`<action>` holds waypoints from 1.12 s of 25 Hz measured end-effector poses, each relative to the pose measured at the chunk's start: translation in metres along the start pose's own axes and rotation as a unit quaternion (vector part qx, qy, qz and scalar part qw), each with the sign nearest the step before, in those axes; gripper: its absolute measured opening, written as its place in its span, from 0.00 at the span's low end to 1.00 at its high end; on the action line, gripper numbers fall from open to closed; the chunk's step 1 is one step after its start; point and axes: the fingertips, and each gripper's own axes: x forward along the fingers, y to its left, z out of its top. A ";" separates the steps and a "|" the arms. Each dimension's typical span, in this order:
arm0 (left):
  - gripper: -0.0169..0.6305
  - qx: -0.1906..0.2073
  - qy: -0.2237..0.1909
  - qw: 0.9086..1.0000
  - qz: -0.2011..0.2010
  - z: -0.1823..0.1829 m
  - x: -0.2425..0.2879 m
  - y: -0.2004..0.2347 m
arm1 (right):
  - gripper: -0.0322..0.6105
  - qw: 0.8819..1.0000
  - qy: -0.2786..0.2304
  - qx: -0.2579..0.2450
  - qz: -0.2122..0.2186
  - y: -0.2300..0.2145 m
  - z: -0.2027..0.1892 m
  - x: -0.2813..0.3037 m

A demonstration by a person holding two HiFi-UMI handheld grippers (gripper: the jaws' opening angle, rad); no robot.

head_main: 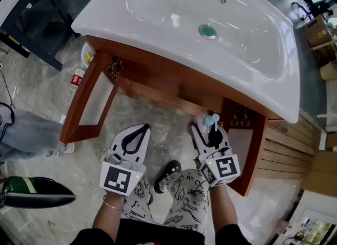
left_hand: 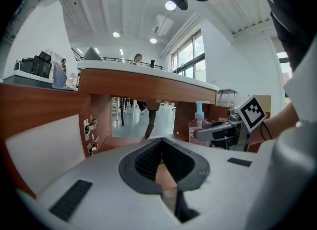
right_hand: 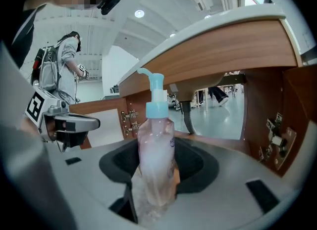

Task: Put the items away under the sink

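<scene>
Because the pump bottle [right_hand: 157,160] is going into the cupboard [head_main: 158,83] under the sink [head_main: 131,38], the right gripper [right_hand: 157,147] is pinching it low on its clear body. Its jaws are pressing on either side, so the bottle is standing upright with the blue pump head riding clear above them (a grip that looks meant to let the base go down flat). The bottle is not yet inside. It is hanging just in front of the opening, below the wooden front rail [right_hand: 223,51]. The left gripper [left_hand: 161,141] is carrying nothing, with its jaws lying pressed together at the tips. It is hovering beside the right one and apart from it, probably only to stay out of the way.

The left door [head_main: 84,104] and the right door [head_main: 251,159] are both standing wide open, so the mouth of the cupboard is offering plenty of room sideways. The drain pipe [right_hand: 187,115] is hanging down in the middle toward the back. The cupboard floor [right_hand: 218,142] is showing bare wood on either side of it, as far as can be seen. Hinge hardware [right_hand: 275,142] is sticking out from the right-hand panel, near the side where the bottle is waiting. The front rail seems the tightest edge: with the pump head reaching so high, the bottle is likely needing a low entry, kept to the right of the pipe and clear of the hinges.
</scene>
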 end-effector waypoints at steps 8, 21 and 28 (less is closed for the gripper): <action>0.04 0.015 -0.008 1.000 -0.012 -0.042 0.039 0.005 | 0.38 1.000 -0.021 -0.008 -0.011 -0.029 -0.022 0.017; 0.04 0.036 -0.033 0.998 -0.039 -0.088 0.085 0.009 | 0.38 0.997 -0.072 -0.030 0.002 -0.038 -0.038 0.032; 0.04 0.055 -0.063 0.994 -0.069 -0.114 0.113 0.004 | 0.38 0.994 -0.103 -0.039 0.002 -0.047 -0.047 0.037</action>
